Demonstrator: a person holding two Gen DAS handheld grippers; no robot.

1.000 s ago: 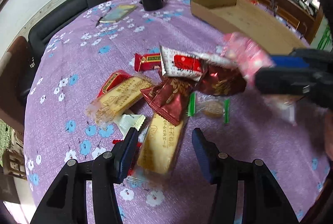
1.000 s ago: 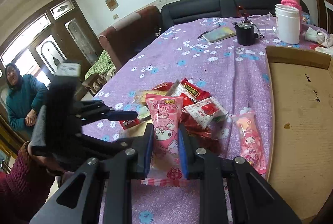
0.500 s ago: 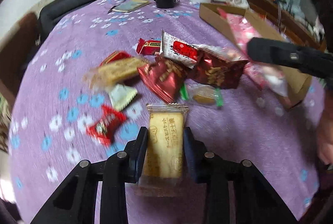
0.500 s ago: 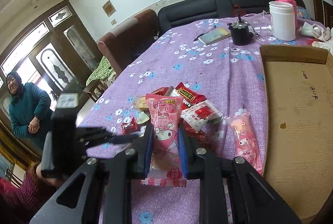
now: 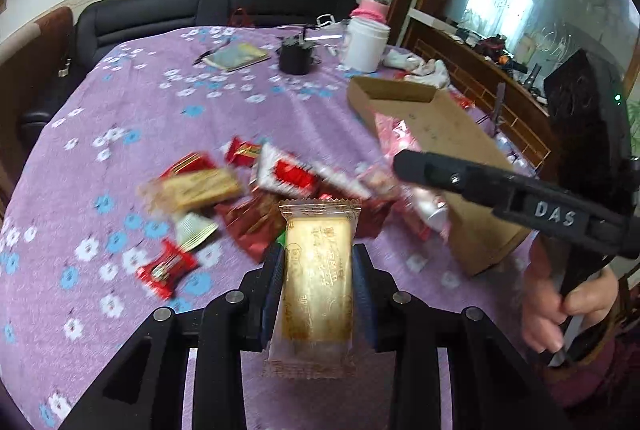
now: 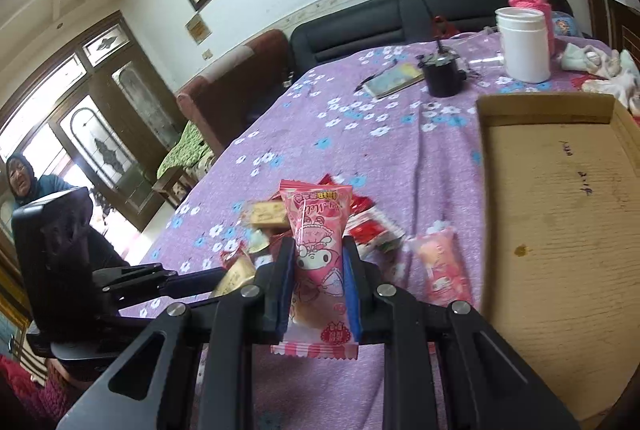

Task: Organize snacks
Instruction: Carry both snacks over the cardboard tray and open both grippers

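The left tool (image 5: 318, 280) grips a tan biscuit pack (image 5: 316, 294) between its pads, lifted off the desk (image 5: 168, 118); the right tool (image 6: 318, 288) is clamped on a pink snack bag (image 6: 318, 250) near the front desk edge. The left view alone shows the whole loose pile (image 5: 248, 190) of red and tan snacks spread on the purple cloth, and a hand (image 5: 560, 306) on the right tool's handle. The right view alone shows the box (image 6: 560, 214) floor, bare cardboard, a second pink bag (image 6: 442, 266) lying just beside the box's left wall, and a person (image 6: 28, 182) by the door. Both show the white jar (image 6: 524, 44) and black cup (image 6: 442, 76) at the far end.
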